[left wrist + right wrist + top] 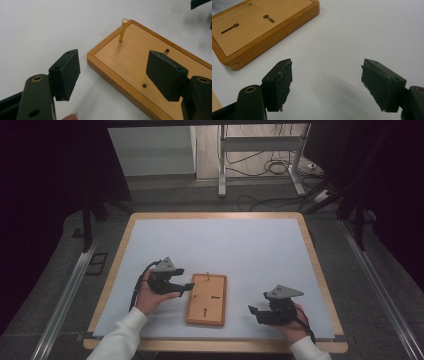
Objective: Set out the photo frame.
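A flat wooden board with a raised rim lies on the white table sheet near the front middle. A brass pin stands upright at its far end, and two keyhole slots and a small hole are cut in its face. My left gripper is at the board's left edge, open, with one jaw over the board's corner and nothing between the jaws. To the right of the board my right gripper is low over the sheet, open and empty, pointing toward it.
The white sheet covers a wooden-edged table. Beyond the far edge stand a metal frame and loose cables on the floor. Dark curtains hang at both sides.
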`<state>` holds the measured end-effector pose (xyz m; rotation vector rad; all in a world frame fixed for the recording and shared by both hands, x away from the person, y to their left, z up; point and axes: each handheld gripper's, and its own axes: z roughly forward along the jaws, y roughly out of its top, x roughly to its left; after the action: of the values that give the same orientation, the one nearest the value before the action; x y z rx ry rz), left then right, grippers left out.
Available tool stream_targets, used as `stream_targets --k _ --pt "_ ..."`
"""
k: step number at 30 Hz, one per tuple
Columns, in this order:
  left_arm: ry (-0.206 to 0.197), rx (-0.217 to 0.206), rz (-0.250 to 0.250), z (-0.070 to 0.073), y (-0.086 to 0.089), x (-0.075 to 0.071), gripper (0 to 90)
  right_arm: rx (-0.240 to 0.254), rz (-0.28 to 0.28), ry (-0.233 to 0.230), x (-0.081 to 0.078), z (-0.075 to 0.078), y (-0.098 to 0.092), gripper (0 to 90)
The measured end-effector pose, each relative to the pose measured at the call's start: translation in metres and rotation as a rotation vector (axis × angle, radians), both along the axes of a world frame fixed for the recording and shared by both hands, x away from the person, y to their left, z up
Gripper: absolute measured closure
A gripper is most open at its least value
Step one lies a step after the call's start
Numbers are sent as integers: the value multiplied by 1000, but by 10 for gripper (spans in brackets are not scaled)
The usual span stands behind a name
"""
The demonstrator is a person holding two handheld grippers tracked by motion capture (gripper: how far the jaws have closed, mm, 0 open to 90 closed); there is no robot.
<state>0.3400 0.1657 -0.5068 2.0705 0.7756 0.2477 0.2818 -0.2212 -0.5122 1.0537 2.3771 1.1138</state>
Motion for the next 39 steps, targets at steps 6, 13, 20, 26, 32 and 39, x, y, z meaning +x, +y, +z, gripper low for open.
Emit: stream_targets --k 6,13,20,26,32,39 --pt "-10 5 -40 1 -12 5 282 3 -28 -19 -4 1 -6 247" --pt "-33 16 -79 2 -31 15 297 -2 -16 -18 -2 0 -3 247" --pt "-7 1 -79 -4 -43 29 319 7 -25 -23 -2 2 -6 247" --pt "-3 12 -89 -8 -56 41 358 8 -25 -21 2 1 -4 247" --pt "0 38 -106 -15 -59 41 434 3 -20 -19 3 -1 -4 247" --pt "-18 43 -104 -15 -60 39 549 -2 -20 -23 3 -1 -3 247"
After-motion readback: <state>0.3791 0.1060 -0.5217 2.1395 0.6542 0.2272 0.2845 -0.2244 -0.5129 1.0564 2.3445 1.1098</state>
